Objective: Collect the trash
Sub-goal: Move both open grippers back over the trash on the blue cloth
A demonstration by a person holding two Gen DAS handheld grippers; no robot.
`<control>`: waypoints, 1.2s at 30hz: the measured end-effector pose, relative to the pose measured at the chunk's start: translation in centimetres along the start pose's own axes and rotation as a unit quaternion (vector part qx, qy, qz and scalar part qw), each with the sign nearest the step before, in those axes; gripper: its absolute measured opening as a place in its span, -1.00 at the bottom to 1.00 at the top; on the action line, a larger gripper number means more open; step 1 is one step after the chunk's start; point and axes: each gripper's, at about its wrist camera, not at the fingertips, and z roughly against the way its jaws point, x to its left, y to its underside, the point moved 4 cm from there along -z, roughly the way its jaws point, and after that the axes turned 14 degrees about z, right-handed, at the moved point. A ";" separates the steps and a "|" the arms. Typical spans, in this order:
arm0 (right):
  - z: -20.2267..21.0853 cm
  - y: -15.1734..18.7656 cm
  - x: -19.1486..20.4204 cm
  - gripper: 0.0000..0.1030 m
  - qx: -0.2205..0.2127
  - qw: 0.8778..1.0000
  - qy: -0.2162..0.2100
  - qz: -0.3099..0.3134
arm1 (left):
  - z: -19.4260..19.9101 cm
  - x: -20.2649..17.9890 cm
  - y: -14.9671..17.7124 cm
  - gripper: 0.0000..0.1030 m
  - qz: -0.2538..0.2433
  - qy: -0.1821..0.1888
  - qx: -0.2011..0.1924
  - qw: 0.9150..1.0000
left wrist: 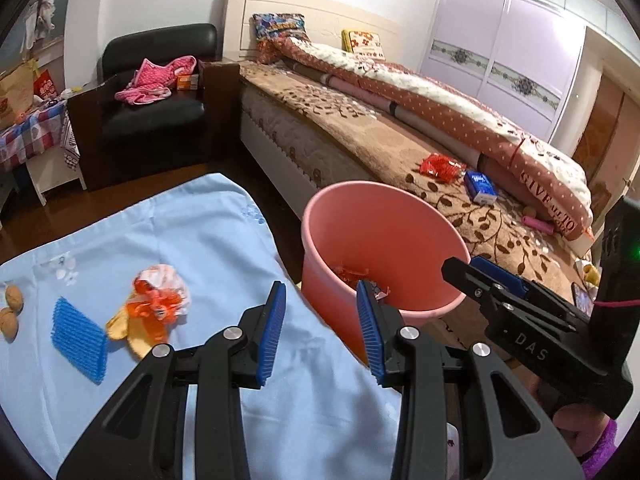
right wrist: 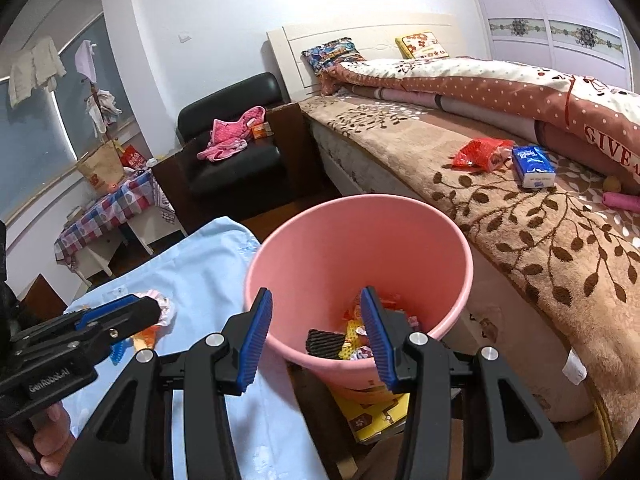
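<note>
I had both my left gripper (left wrist: 322,330) and right gripper (right wrist: 316,338) apart, holding nothing. The crumpled orange wrapper (left wrist: 158,306) looked light, crushable; I'd pinch its bunched middle.

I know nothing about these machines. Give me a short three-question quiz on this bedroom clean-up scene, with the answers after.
1. True or false: the pink bin already has trash in it.
2. Which lies on the light blue cloth? A) a blue foam net B) a glass bottle C) a shoe
3. Fill in: the right tongs hover over the ____, and their jaws stand ____.

Key
1. True: wrappers lie at its bottom.
2. A. The net lies beside a crumpled orange and white wrapper and two walnuts.
3. Bin; open, gripping nothing. The left tongs are open and empty too, by the cloth's edge next to the bin.
</note>
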 end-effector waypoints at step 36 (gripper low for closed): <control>-0.9 1.7 9.7 -0.12 0.027 0.994 -0.069 0.081 | 7.5 18.5 4.4 -0.28 0.130 -0.135 -0.022 0.982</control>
